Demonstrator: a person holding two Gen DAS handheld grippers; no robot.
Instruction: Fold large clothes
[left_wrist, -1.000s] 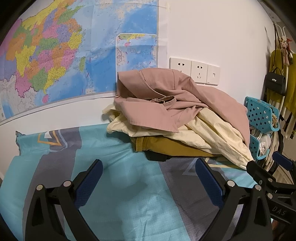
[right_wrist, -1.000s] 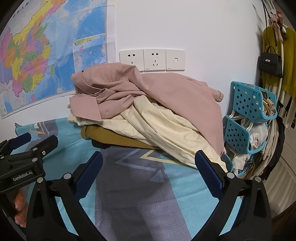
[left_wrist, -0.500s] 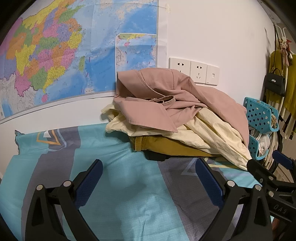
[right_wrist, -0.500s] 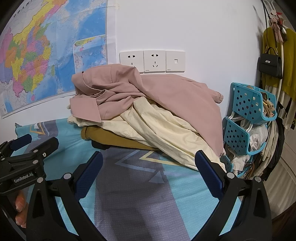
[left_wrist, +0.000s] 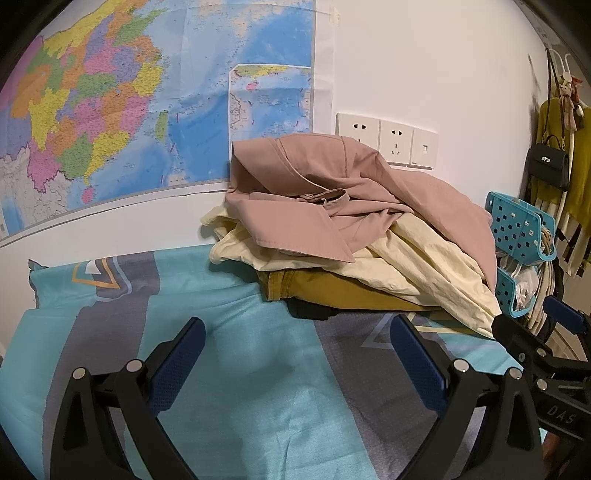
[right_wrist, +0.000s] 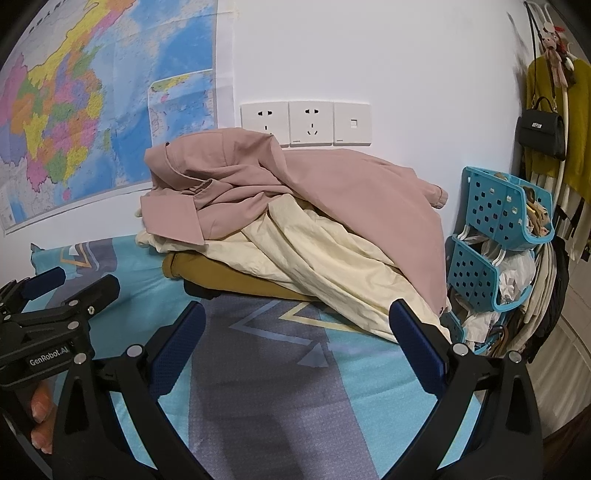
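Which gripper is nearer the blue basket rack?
Right. The right gripper hovers open over the bedsheet with the blue basket rack just off its right finger; the left gripper, also open, sits farther left.

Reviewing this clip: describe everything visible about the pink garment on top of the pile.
The pink garment is a dusty-pink, smooth woven piece, unfolded and crumpled, with a cuffed sleeve end at its right. It lies on top of the pile, draped over the cream garment, its back edge against the wall below the sockets. Neither gripper touches it.
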